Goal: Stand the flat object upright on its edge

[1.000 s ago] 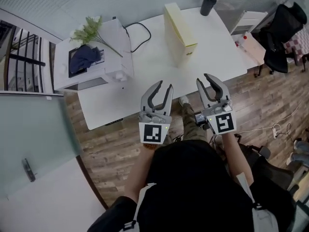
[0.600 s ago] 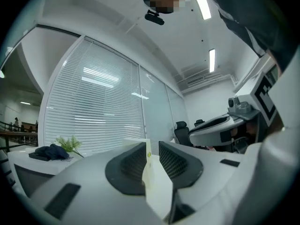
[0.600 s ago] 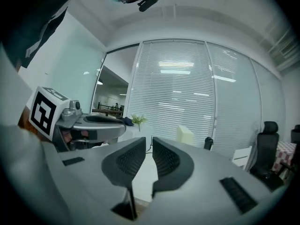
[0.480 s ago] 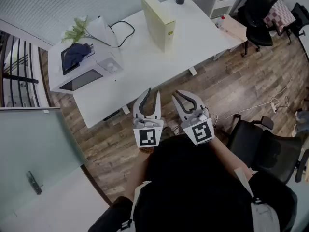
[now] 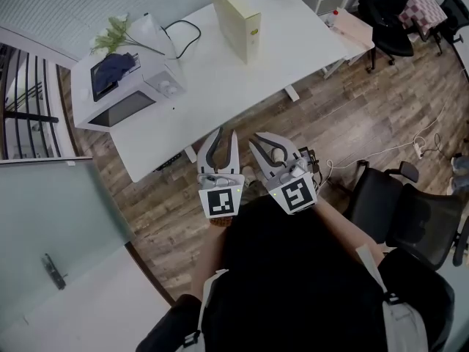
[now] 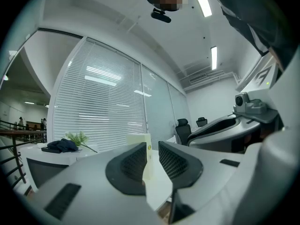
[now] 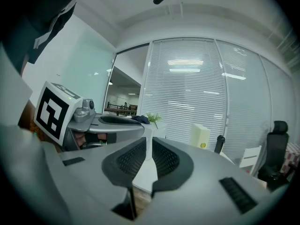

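The flat box (image 5: 234, 13) is already standing on edge on the bench (image 5: 220, 79), left gripper (image 5: 226, 133) and right gripper (image 5: 265, 140) just narrowing empty jaws to slits.

No lettering can be read on anything.

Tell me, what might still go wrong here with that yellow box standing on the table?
The yellow box stands tall on a narrow edge, so a knock to the white table could probably topple it. The black office chair sits close beside the person; stepping that way might mean a stumble.
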`<act>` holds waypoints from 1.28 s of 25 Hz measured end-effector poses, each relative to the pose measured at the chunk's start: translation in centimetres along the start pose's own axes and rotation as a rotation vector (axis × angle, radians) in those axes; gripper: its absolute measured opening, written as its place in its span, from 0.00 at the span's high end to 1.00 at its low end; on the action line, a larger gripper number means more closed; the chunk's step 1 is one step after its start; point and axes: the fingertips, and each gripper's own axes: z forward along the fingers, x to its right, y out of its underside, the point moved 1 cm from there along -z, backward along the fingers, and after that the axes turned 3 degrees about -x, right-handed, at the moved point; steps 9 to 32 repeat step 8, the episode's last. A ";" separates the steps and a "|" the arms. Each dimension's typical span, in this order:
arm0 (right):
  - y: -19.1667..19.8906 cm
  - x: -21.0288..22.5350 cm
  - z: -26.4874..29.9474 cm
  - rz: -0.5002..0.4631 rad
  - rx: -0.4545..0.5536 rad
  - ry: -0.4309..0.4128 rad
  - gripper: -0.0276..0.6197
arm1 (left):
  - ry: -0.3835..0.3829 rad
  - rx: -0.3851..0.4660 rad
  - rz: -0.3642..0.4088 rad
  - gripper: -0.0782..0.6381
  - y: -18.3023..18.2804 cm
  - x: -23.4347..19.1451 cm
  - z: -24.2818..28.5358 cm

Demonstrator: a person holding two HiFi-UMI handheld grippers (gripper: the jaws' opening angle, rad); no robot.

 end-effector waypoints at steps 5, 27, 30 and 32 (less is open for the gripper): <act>-0.4 -0.8 0.7 -0.015 -0.006 -0.013 0.90 | -0.012 0.007 -0.008 0.78 0.1 -1.0 -0.4; -0.4 -1.4 1.1 -0.013 -0.013 -0.014 0.90 | -0.009 0.005 -0.013 0.78 0.2 -1.6 -0.7; -0.4 -1.4 1.1 -0.013 -0.013 -0.014 0.90 | -0.009 0.005 -0.013 0.78 0.2 -1.6 -0.7; -0.4 -1.4 1.1 -0.013 -0.013 -0.014 0.90 | -0.009 0.005 -0.013 0.78 0.2 -1.6 -0.7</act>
